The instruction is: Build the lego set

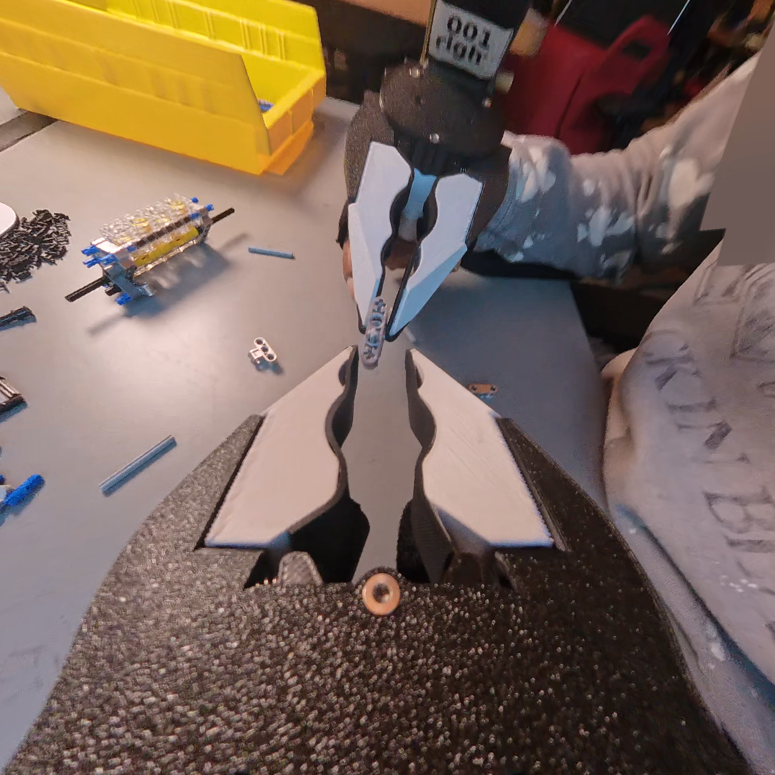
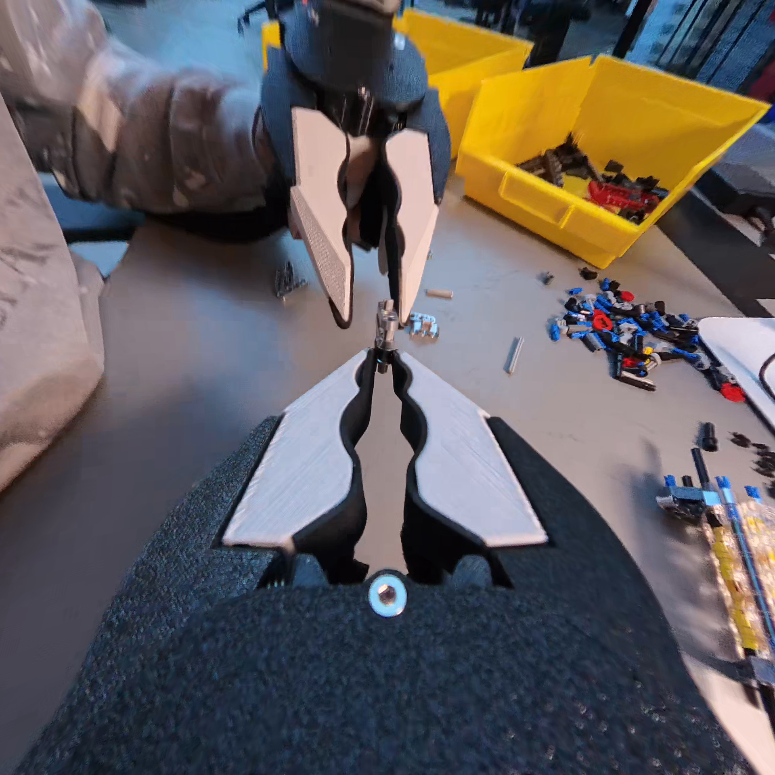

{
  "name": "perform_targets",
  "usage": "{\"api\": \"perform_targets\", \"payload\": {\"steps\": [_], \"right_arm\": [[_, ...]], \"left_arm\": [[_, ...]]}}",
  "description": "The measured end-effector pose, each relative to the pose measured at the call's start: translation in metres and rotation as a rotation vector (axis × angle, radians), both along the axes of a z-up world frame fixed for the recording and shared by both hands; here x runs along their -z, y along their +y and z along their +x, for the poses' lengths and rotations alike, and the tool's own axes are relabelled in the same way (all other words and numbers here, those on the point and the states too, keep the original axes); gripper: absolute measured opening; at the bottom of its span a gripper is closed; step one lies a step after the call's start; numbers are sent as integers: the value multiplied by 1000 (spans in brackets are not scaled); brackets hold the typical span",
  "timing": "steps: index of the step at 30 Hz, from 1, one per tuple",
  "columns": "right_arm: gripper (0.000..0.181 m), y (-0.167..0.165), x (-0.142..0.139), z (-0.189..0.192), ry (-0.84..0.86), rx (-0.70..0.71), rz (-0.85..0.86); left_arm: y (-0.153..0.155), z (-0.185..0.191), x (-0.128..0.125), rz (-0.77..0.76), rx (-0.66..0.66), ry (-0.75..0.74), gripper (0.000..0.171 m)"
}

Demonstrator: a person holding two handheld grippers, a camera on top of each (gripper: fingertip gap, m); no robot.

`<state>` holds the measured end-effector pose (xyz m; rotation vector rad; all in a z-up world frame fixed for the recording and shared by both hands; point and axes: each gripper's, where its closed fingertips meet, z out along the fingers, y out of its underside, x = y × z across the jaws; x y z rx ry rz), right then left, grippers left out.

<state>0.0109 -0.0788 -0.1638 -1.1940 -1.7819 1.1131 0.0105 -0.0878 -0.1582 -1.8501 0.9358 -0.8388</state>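
Observation:
My right gripper (image 2: 383, 353) is shut on a small grey beam with holes (image 2: 385, 329) and holds it above the grey table (image 2: 188, 335). My left gripper (image 1: 382, 353) is open and faces it tip to tip. The beam (image 1: 374, 340) sticks out of the right gripper (image 1: 377, 329) and its free end reaches just inside my left gripper, close to one fingertip (image 1: 354, 356). In the right wrist view the left gripper (image 2: 373, 321) hangs open around the beam's far end. I cannot tell whether it touches the beam.
A small grey connector (image 1: 263, 349) and two grey axles (image 1: 138, 463) lie on the table. A built model with clear and yellow parts (image 1: 151, 247) stands left. Yellow bins (image 1: 159, 71) (image 2: 608, 167), a loose parts pile (image 2: 620, 331), black pins (image 1: 29, 243) and sleeves (image 1: 587, 209) surround it. The grippers are tip to tip, or close to it.

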Motion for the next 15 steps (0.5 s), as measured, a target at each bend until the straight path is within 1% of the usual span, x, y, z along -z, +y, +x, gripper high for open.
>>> {"api": "perform_targets", "payload": {"steps": [4,6,9,11,13,15], "right_arm": [[5,-3,-27,-1,114,-10,-173],[5,-6,-35,-1,145,-23,-231],[5,-10,-40,-1,163,-39,-276],[5,-9,-39,-2,161,-33,-263],[6,-9,-39,-2,169,-27,-218],[10,-7,-39,-2,194,-8,-76]], "left_arm": [[0,3,-26,-91,18,-287,17],[-1,4,-34,-114,34,-360,8],[-3,4,-38,-131,46,-405,6],[-2,3,-38,-151,44,-411,6],[-2,2,-38,-207,46,-454,5],[-1,0,-38,-273,52,-507,5]]}}
